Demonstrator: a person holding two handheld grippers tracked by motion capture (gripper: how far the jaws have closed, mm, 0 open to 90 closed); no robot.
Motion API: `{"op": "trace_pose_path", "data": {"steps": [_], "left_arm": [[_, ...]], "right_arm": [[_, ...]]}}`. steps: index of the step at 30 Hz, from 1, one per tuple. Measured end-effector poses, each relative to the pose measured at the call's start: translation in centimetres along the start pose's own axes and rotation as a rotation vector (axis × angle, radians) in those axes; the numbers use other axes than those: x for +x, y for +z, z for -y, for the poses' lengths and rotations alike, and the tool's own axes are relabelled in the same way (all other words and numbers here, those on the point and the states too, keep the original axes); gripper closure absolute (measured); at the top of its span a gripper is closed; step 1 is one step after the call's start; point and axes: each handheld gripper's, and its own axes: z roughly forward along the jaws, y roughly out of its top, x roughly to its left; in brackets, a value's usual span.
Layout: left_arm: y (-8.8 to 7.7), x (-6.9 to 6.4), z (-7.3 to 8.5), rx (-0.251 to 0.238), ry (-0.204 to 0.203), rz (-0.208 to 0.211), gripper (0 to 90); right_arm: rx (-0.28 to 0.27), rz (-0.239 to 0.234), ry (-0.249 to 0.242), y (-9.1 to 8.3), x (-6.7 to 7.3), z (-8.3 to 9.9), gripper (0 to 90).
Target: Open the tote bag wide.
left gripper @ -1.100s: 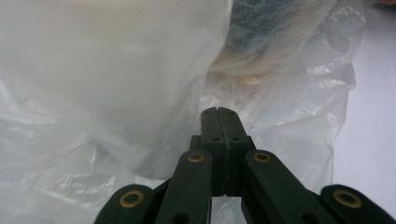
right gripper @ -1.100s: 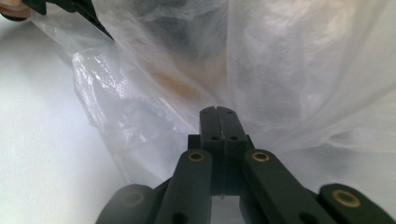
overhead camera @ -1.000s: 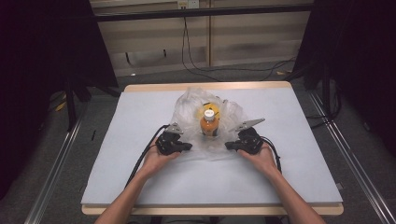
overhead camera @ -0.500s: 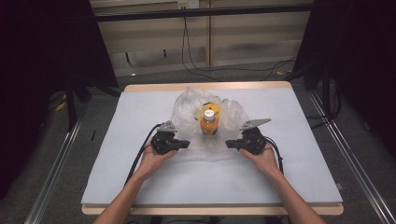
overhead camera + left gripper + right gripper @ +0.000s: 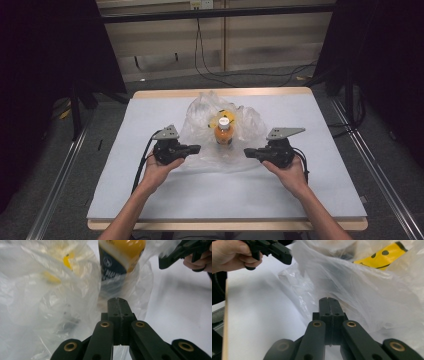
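High view: I see an orange bottle (image 5: 224,134) with a white cap standing upright on a crumpled clear plastic bag (image 5: 200,117) at the table's (image 5: 150,200) middle, toward the far side. My left gripper (image 5: 196,148) lies left of the bottle, my right gripper (image 5: 248,152) right of it, both pointing inward over the bag's near edge.

Left gripper view: my jaws meet with nothing between them, the tips of the left gripper (image 5: 117,300) against the plastic bag (image 5: 50,302); the bottle (image 5: 120,257) stands just beyond.

Right gripper view: the right gripper (image 5: 329,300) has its jaws pressed together, empty, at the bag's (image 5: 362,290) edge. A yellow smiley print (image 5: 382,255) shows through the plastic, far right.
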Motion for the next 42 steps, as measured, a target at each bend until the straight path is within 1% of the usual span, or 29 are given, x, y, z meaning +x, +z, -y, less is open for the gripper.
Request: {"op": "trace_pose_path", "data": {"steps": [1, 2, 3, 5, 6, 9, 10, 11, 12, 13, 16, 18, 19, 21, 23, 25, 26, 27, 28, 30, 31, 33, 34, 35, 36, 37, 39, 40, 42], "left_arm": [[-0.1, 0.0, -0.2, -0.011, 0.005, -0.003, 90.0], [-0.2, -0.1, -0.4, -0.016, -0.001, -0.005, 90.0], [-0.3, 0.1, -0.6, -0.024, 0.008, -0.006, 90.0], [-0.4, 0.2, -1.0, -0.039, -0.004, -0.015, 90.0], [-0.4, 0.4, -1.2, -0.047, 0.005, -0.014, 90.0], [-0.2, 0.7, -2.1, -0.057, 0.013, -0.015, 90.0], [0.1, 0.9, -2.6, -0.064, 0.009, -0.018, 90.0], [0.3, 1.1, -3.0, -0.066, 0.013, -0.022, 90.0], [0.6, 1.4, -3.4, -0.063, 0.014, -0.024, 90.0], [0.9, 1.7, -3.8, -0.062, 0.007, -0.028, 90.0], [1.8, 2.7, -5.1, -0.064, -0.003, -0.031, 90.0], [2.5, 3.3, -5.7, -0.07, -0.018, -0.008, 90.0], [2.9, 3.4, -5.9, -0.077, -0.019, -0.007, 90.0], [3.7, 3.6, -5.9, -0.074, -0.026, -0.002, 90.0], [4.6, 3.8, -5.5, -0.054, -0.037, 0.003, 90.0], [5.3, 4.0, -4.9, -0.01, -0.04, -0.049, 90.0], [5.6, 4.4, -4.3, 0.0, -0.058, -0.047, 90.0], [5.8, 4.7, -3.8, 0.014, -0.071, -0.049, 90.0], [6.0, 5.0, -3.2, 0.034, -0.081, -0.058, 90.0], [6.1, 5.8, -2.1, 0.062, -0.11, -0.058, 90.0], [6.1, 6.0, -1.5, 0.073, -0.116, -0.068, 90.0], [5.9, 6.5, -0.4, 0.086, -0.14, -0.063, 90.0], [5.9, 6.7, 0.0, 0.097, -0.144, -0.074, 90.0], [6.0, 6.8, 0.4, 0.098, -0.156, -0.078, 90.0], [6.0, 7.1, 0.9, 0.119, -0.161, -0.081, 90.0], [6.1, 7.2, 1.3, 0.121, -0.166, -0.084, 90.0], [6.0, 7.2, 1.9, 0.142, -0.16, -0.085, 90.0], [6.0, 7.2, 2.0, 0.142, -0.16, -0.081, 90.0], [5.9, 7.3, 2.5, 0.17, -0.149, -0.088, 90.0]], "right_arm": [[-0.007, 0.006, -0.005, -0.5, 0.1, 0.0, 90.0], [-0.013, 0.007, -0.003, -1.0, 0.2, 0.0, 90.0], [-0.021, 0.011, -0.004, -1.5, 0.2, 0.0, 90.0], [-0.037, 0.024, -0.001, -2.5, 0.2, -0.1, 90.0], [-0.042, 0.034, -0.002, -2.9, 0.1, -0.2, 90.0], [-0.06, 0.056, -0.005, -3.6, -0.6, -1.0, 90.0], [-0.063, 0.059, -0.001, -3.7, -0.7, -1.3, 90.0], [-0.073, 0.063, -0.006, -3.6, -1.0, -1.9, 90.0], [-0.084, 0.067, -0.007, -3.5, -1.3, -2.5, 90.0], [-0.099, 0.064, -0.005, -3.4, -1.5, -3.2, 90.0], [-0.127, 0.058, -0.003, -2.2, -2.3, -5.1, 90.0], [-0.133, 0.052, -0.007, -1.2, -2.6, -6.2, 90.0], [-0.129, 0.048, -0.009, -0.5, -2.8, -6.7, 90.0], [-0.13, 0.04, -0.006, 0.7, -3.1, -7.5, 90.0], [-0.123, 0.031, -0.008, 2.0, -3.2, -7.9, 90.0], [-0.115, 0.02, -0.001, 3.2, -3.4, -7.8, 90.0], [-0.104, 0.023, 0.005, 3.6, -3.5, -7.5, 90.0], [-0.083, 0.019, 0.018, 4.3, -3.9, -6.9, 90.0], [-0.062, 0.03, 0.019, 4.8, -4.2, -6.4, 90.0], [-0.024, 0.047, 0.049, 5.7, -5.1, -5.2, 90.0], [-0.013, 0.059, 0.064, 6.0, -5.5, -4.6, 90.0], [-0.007, 0.056, 0.087, 6.1, -6.2, -3.7, 90.0], [0.001, 0.06, 0.099, 6.2, -6.5, -3.1, 90.0], [0.008, 0.059, 0.108, 6.3, -6.8, -2.7, 90.0], [0.015, 0.059, 0.113, 6.3, -6.9, -2.4, 90.0], [0.022, 0.061, 0.12, 6.5, -7.1, -1.9, 90.0], [0.041, 0.061, 0.131, 6.7, -7.3, -1.0, 90.0], [0.048, 0.062, 0.134, 6.9, -7.3, -0.7, 90.0], [0.07, 0.065, 0.138, 7.2, -7.5, -0.1, 90.0]]}}
